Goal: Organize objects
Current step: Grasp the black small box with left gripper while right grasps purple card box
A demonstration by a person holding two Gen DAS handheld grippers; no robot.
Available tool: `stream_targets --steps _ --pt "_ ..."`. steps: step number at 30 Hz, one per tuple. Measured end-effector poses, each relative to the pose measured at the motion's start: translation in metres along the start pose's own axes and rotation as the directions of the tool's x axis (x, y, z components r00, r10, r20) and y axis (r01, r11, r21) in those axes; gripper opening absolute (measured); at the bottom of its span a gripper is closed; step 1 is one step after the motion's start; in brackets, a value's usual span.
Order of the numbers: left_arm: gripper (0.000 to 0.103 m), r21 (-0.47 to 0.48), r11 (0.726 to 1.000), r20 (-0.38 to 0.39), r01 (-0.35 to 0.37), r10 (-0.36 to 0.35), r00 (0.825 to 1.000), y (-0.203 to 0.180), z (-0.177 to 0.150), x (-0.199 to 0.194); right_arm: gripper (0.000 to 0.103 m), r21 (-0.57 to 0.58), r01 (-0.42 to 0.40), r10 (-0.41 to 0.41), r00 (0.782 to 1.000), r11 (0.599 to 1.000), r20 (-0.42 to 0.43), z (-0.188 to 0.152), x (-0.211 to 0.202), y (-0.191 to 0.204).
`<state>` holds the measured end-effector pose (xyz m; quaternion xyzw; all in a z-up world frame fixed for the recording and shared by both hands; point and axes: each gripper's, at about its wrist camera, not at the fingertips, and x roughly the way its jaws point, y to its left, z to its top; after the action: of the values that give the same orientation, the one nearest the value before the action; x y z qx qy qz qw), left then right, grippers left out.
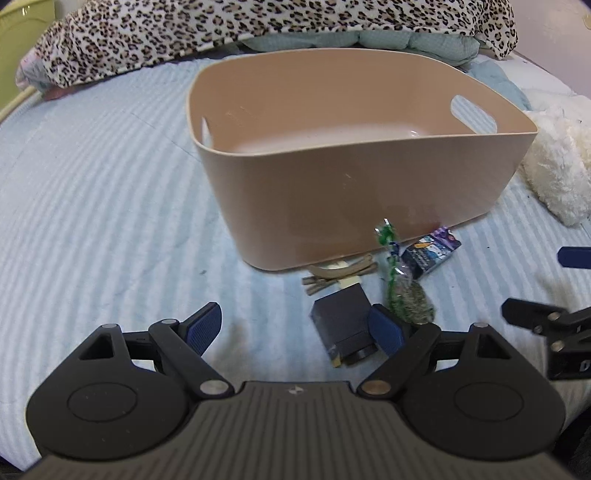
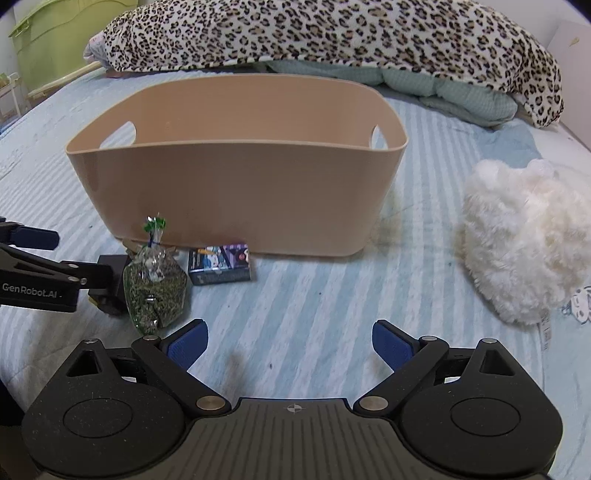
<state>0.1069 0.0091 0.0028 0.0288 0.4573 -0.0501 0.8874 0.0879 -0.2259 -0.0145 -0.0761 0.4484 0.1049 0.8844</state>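
A tan plastic bin (image 1: 354, 184) with handle cutouts stands on the striped bed; its visible floor looks bare. It also shows in the right wrist view (image 2: 236, 192). In front of it lie a dark box (image 1: 341, 325), a clear bag of green-grey bits (image 1: 406, 291) tied at the top, a small printed box (image 1: 430, 251) and some tan sticks (image 1: 340, 273). My left gripper (image 1: 295, 328) is open, its right finger beside the dark box. My right gripper (image 2: 290, 343) is open and empty over bare bedding; the bag (image 2: 155, 284) and the printed box (image 2: 219, 264) lie to its left.
A fluffy white plush (image 2: 524, 240) lies right of the bin. A leopard-print blanket (image 2: 332, 33) and a teal quilt (image 2: 443, 88) are heaped behind it. A green container (image 2: 55, 33) stands at the far left. The left gripper's arm (image 2: 40, 277) shows at the left edge.
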Motion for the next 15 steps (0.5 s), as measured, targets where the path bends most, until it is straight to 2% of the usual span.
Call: stream_targets --steps 9,12,15 --pt "0.087 -0.017 0.999 -0.026 0.033 -0.033 0.999 -0.006 0.002 0.014 0.098 -0.010 -0.009 0.009 1.000 1.000 -0.011 0.007 0.010 0.007" --pt "0.087 0.014 1.000 -0.031 0.005 -0.005 1.000 -0.010 0.000 0.019 0.098 -0.010 -0.010 0.010 1.000 1.000 -0.016 0.007 0.012 0.008" --pt "0.085 -0.005 1.000 -0.050 0.011 -0.011 0.999 -0.003 -0.002 0.024 0.098 -0.006 -0.014 0.014 1.000 1.000 -0.009 0.008 0.014 0.008"
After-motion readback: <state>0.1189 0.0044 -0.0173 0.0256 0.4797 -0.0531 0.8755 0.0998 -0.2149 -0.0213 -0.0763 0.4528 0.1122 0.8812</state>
